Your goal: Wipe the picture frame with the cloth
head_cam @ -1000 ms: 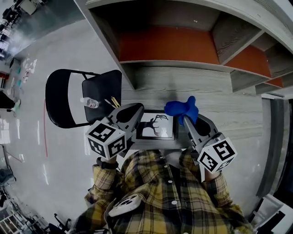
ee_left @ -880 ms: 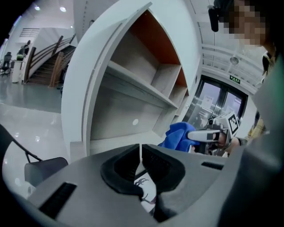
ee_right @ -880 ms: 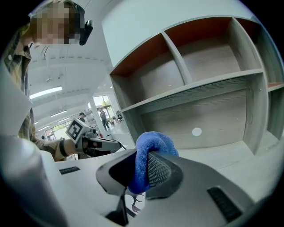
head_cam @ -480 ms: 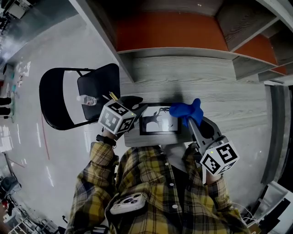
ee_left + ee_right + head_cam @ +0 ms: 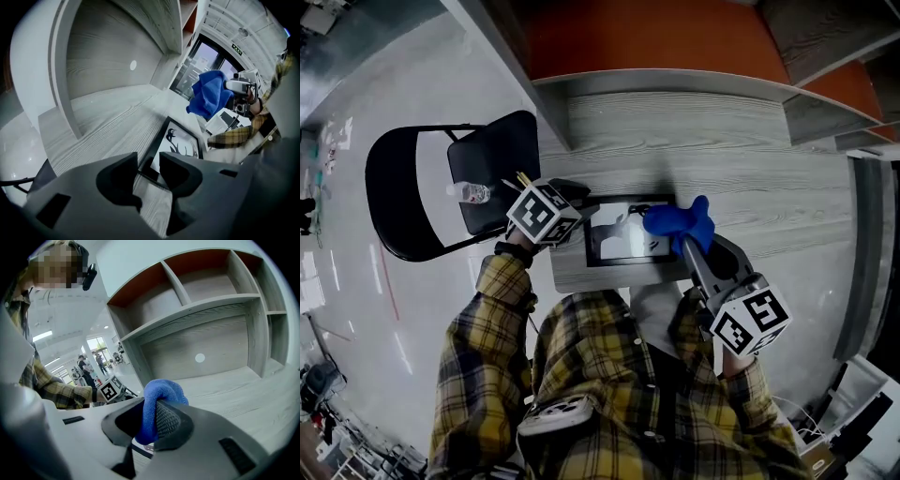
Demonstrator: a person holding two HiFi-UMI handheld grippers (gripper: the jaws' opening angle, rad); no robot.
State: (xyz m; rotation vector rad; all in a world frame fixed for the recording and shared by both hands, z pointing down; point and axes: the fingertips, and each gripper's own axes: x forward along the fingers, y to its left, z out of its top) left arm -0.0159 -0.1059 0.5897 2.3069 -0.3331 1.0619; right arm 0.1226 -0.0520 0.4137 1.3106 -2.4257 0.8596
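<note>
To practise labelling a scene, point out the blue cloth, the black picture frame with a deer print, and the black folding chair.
blue cloth [image 5: 675,223]: head view, on its bunched middle.
black picture frame [image 5: 623,241]: head view, on the white print.
black folding chair [image 5: 502,155]: head view, on its seat.

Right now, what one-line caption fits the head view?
The right gripper holds blue cloth by the picture frame; left gripper opening its fingers, frame corner between them.
</note>
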